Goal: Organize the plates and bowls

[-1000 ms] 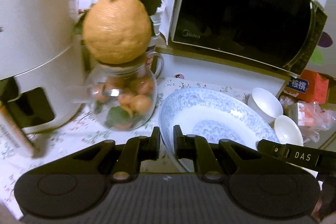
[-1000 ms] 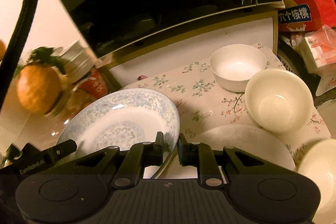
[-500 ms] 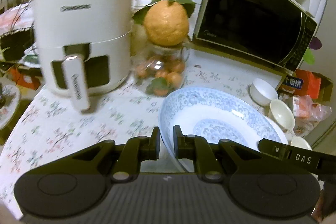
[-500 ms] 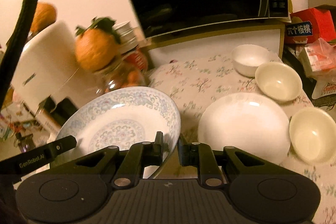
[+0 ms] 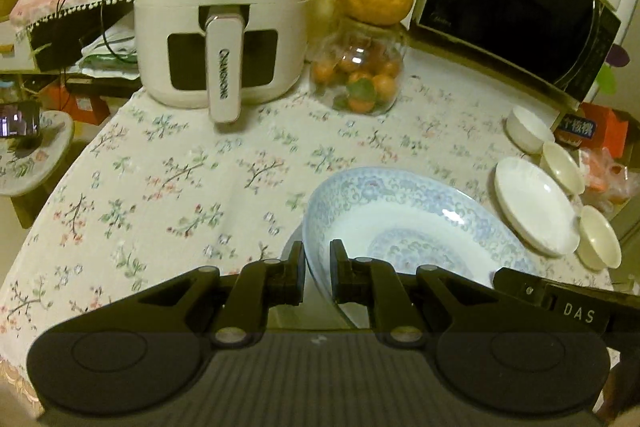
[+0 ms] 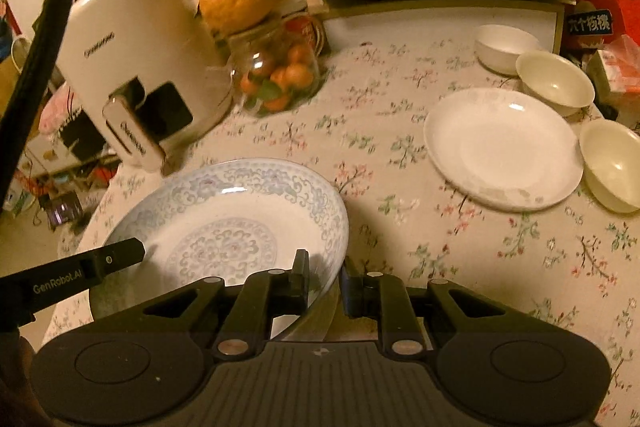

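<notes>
The blue-patterned plate (image 5: 404,227) is held between both tongs above the floral worktop (image 5: 168,179): the left tongs (image 5: 317,269) clamp its left rim, the right tongs (image 6: 325,281) grip its right rim. A white plate (image 6: 502,147) and three small bowls (image 6: 554,81) lie well apart, at the right.

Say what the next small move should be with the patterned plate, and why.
Probably lower it onto bare tablecloth: the left gripper and right gripper each clamp the blue-patterned plate by opposite rims, and it casts a shadow beneath, apparently just above the cloth.
</notes>
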A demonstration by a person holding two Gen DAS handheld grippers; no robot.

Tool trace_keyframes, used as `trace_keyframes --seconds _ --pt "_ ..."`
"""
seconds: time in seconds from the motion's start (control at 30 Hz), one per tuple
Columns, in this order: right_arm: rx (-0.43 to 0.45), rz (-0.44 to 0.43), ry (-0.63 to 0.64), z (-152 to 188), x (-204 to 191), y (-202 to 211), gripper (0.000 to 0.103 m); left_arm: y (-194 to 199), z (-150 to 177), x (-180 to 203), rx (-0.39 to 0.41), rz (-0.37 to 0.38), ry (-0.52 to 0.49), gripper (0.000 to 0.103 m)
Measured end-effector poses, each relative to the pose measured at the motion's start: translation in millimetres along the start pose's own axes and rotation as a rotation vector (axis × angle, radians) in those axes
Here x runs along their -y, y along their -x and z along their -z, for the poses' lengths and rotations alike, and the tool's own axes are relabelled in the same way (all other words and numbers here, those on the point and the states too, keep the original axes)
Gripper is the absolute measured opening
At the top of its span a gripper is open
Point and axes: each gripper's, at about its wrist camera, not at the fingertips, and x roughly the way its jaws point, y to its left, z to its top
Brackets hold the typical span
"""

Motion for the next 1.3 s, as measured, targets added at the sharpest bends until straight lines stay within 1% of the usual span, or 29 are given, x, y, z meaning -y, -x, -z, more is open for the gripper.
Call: trace_keyframes --seconds 0.17,0.53,0.93,1.13,1.3 --pt "-0.018 -0.001 0.026 9.6 -4.4 -0.8 0.017 -0.3 7.5 -6.1 -0.008 -0.013 -0.006 0.01" --pt "-0.047 0.009 0.05 15.5 -8.0 -6.9 0.018 -8.1 14.1 -6.8 -0.012 -0.049 -0.056 0.01" --pt "-0.061 0.037 0.078 17.2 -12.4 -11.5 0.018 -15.1 19.7 -6.8 -0.033 -0.055 -0.06 0.011" --pt "-0.067 0.071 0.111 17.6 -18.4 -13.2 0.019 -15.4 21.2 -3.0 -0.026 -0.066 -0.086 0.012" --pt "-0.078 0.077 0.115 19.2 -17.1 -13.7 0.019 -15.2 23.7 1.1 -0.015 -0.081 -0.109 0.012"
